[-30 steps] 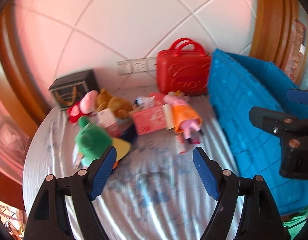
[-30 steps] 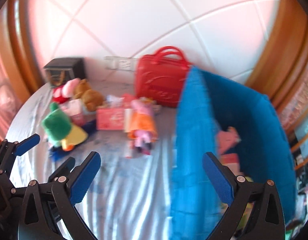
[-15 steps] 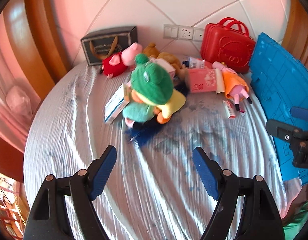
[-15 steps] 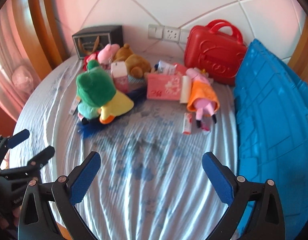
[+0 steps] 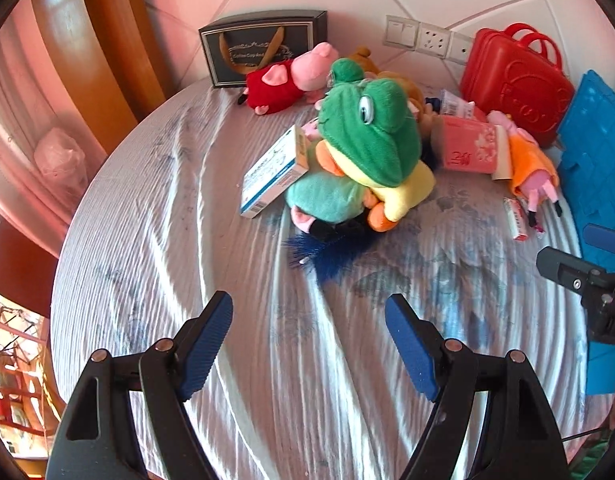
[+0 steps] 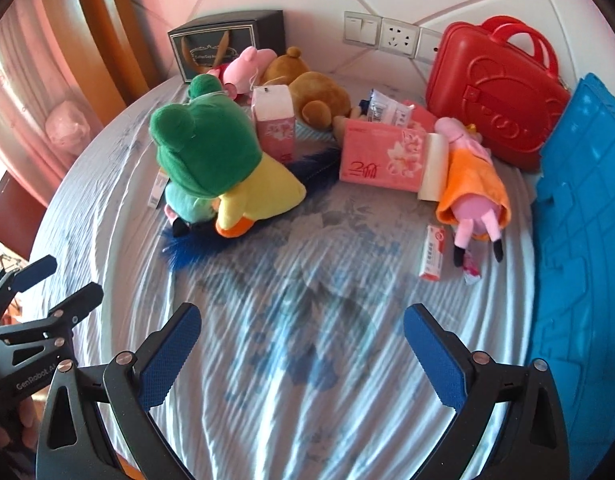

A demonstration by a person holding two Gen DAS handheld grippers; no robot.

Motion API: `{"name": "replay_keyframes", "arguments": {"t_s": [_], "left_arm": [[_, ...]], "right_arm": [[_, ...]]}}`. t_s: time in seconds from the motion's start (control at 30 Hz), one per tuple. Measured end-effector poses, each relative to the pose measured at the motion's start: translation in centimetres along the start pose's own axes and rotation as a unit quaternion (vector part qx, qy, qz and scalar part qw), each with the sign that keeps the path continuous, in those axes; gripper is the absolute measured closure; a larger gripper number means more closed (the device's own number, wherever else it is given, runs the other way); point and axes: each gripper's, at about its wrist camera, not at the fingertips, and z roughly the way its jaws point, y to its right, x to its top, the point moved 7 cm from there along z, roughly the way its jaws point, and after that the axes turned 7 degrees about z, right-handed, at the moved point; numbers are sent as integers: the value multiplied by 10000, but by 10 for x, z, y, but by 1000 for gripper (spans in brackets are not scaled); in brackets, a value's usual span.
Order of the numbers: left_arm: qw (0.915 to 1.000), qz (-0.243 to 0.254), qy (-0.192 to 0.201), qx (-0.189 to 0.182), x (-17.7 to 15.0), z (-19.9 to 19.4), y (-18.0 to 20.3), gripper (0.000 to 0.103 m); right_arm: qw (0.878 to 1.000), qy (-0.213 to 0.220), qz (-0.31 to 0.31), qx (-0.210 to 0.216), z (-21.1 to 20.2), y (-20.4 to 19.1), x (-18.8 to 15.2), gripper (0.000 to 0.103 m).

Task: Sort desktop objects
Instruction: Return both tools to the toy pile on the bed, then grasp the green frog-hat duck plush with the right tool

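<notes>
A green frog plush lies on the round clothed table, with a white-blue box at its left. Behind are a red pig plush, a brown bear plush, pink tissue packs, an orange-dressed pig doll and a small red-white box. My left gripper is open and empty over the near cloth. My right gripper is open and empty, short of the objects.
A blue crate stands at the table's right edge. A red toy suitcase and a dark gift box stand against the wall by the sockets. A blue feathery item lies under the frog.
Both views have swung left and down from the blue crate toward the toy pile. The objects now look closer. Both grippers stay open.
</notes>
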Motion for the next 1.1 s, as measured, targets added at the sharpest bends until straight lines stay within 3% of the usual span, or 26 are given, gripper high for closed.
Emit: {"name": "replay_keyframes", "arguments": {"t_s": [0.2, 0.47, 0.57, 0.77, 0.87, 0.97, 1.1], "left_arm": [[9999, -125, -35, -76, 17, 14, -15, 25], [9995, 194, 74, -241, 68, 41, -41, 25], [9991, 165, 63, -390, 82, 57, -53, 25], [9976, 159, -59, -678, 96, 90, -63, 25], [9968, 207, -103, -763, 104, 102, -58, 25], [9959, 310, -121, -838, 108, 109, -46, 25], [9939, 582, -173, -919, 105, 114, -17, 25]], "right_arm": [[9999, -148, -1, 50, 18, -5, 16, 0], [9991, 132, 320, -240, 16, -20, 61, 0], [9979, 307, 537, -192, 13, -32, 84, 0], [9980, 448, 370, -264, 31, -72, 127, 0], [9989, 321, 265, -233, 51, -82, 132, 0], [9962, 131, 29, -856, 74, -72, 127, 0], [9969, -18, 413, -664, 76, -30, 111, 0]]}}
